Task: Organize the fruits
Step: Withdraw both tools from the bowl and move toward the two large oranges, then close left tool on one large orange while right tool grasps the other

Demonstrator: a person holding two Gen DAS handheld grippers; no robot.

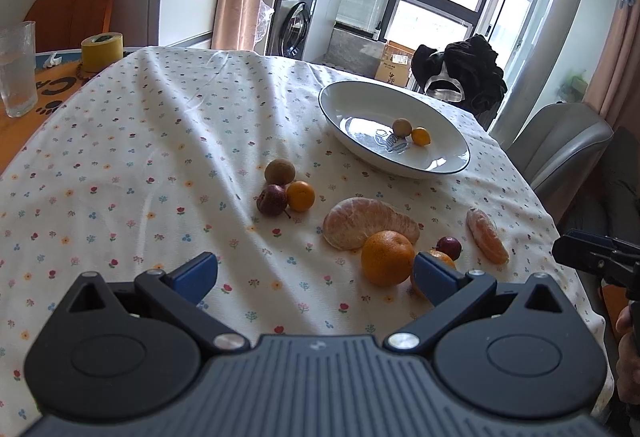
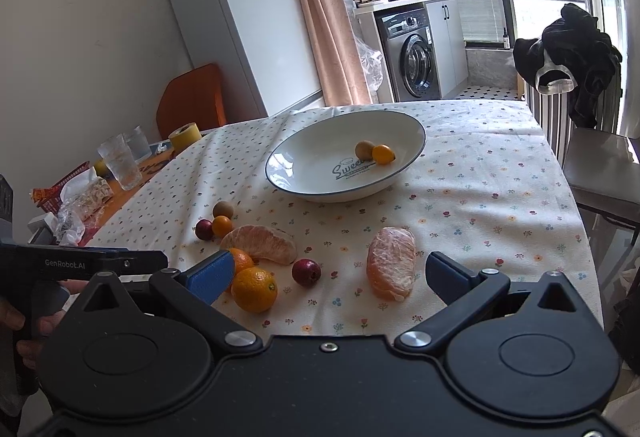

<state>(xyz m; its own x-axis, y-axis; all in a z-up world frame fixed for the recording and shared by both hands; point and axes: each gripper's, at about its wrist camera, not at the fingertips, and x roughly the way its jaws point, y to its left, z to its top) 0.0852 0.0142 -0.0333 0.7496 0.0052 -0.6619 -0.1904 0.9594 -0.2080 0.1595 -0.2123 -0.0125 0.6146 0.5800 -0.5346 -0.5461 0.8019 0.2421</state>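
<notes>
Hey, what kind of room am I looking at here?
Most likely a home dining area beside a kitchen or laundry nook: a table with a floral cloth, a white fridge, and a washing machine under a counter by the window.

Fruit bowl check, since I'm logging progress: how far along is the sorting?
Barely started. The bowl holds two small fruits. Nothing is in hand: the left hand-held gripper and the right hand-held gripper are open. Left on the tablecloth: an orange and peeled segments.
</notes>
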